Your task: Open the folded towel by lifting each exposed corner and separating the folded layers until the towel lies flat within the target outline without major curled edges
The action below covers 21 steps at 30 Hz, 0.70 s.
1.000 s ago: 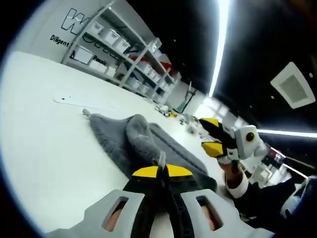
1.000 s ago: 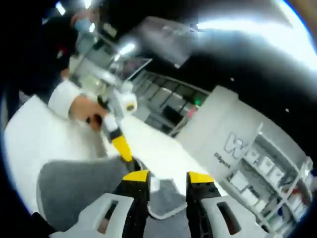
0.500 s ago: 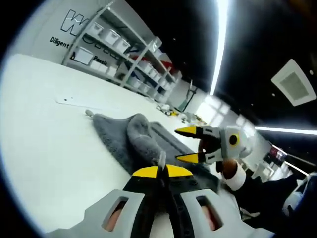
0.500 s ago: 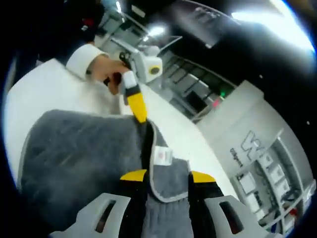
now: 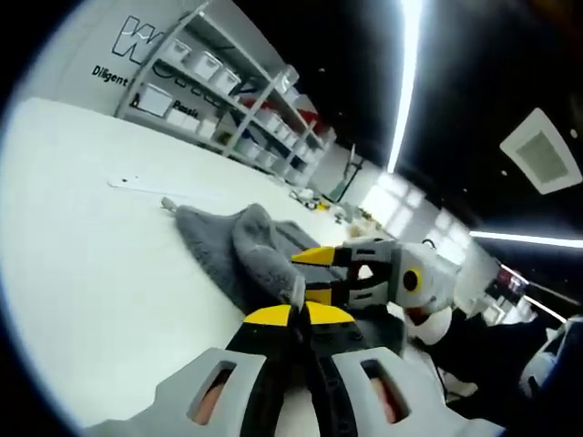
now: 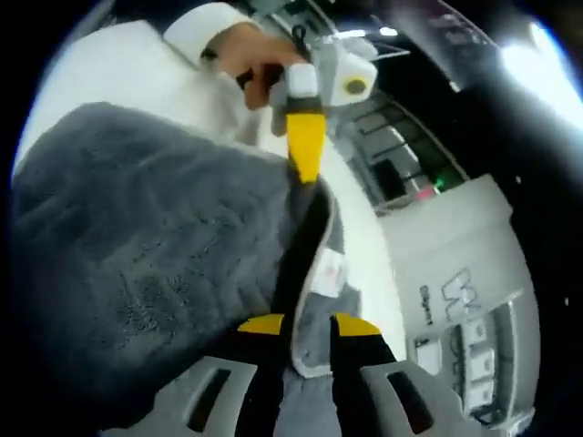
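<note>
Two hand-held grippers work the towel (image 6: 155, 246): the left hand-held gripper (image 5: 293, 314) pinches a raised corner, the right hand-held gripper (image 6: 308, 323), jaws spread, straddles an edge. Beyond, folds remain bunched on the worktop (image 5: 82, 209); unfolding looks barely begun.

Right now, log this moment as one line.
left tool: shut on towel | right tool: jaws astride towel corner | towel: folded

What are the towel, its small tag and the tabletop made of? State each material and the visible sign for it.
Grey towel: terry cloth, probably cotton or microfibre; fuzzy looped pile, smooth flat-woven hem.
White tag: thin woven or printed fabric label, apparently; flat, faint markings.
Tabletop: smooth white surface, likely laminate; even, faintly glossy, no grain.
</note>
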Motion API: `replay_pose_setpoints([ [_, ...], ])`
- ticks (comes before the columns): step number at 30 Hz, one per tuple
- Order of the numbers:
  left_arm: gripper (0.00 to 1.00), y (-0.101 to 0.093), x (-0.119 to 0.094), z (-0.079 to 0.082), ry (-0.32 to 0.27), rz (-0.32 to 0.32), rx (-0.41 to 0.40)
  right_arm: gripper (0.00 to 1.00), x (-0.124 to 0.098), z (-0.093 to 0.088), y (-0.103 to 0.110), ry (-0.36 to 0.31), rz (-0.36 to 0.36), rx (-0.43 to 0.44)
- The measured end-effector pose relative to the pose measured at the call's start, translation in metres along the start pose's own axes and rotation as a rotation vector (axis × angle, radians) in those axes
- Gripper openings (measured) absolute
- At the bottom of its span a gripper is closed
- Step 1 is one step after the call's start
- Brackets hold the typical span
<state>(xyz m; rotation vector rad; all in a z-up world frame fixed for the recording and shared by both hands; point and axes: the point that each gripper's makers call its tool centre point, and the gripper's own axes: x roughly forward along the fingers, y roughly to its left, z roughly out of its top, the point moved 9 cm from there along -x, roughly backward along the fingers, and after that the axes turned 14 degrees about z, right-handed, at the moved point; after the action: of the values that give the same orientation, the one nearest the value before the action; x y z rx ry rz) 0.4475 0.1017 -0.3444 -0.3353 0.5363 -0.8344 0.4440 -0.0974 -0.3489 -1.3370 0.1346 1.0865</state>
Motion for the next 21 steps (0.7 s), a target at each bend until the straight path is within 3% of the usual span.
replay_pose_setpoints([
  [1,0.03,0.001,-0.001,0.000,0.001,0.002,-0.001,0.00,0.002,0.000,-0.001,-0.002,-0.003,0.007],
  [10,0.03,0.007,-0.014,0.003,-0.004,0.015,0.007,0.00,-0.005,0.009,-0.021,-0.091,-0.034,0.142],
  [21,0.03,0.019,-0.023,0.009,-0.011,0.006,-0.002,0.00,-0.004,0.026,-0.055,-0.085,-0.074,0.204],
])
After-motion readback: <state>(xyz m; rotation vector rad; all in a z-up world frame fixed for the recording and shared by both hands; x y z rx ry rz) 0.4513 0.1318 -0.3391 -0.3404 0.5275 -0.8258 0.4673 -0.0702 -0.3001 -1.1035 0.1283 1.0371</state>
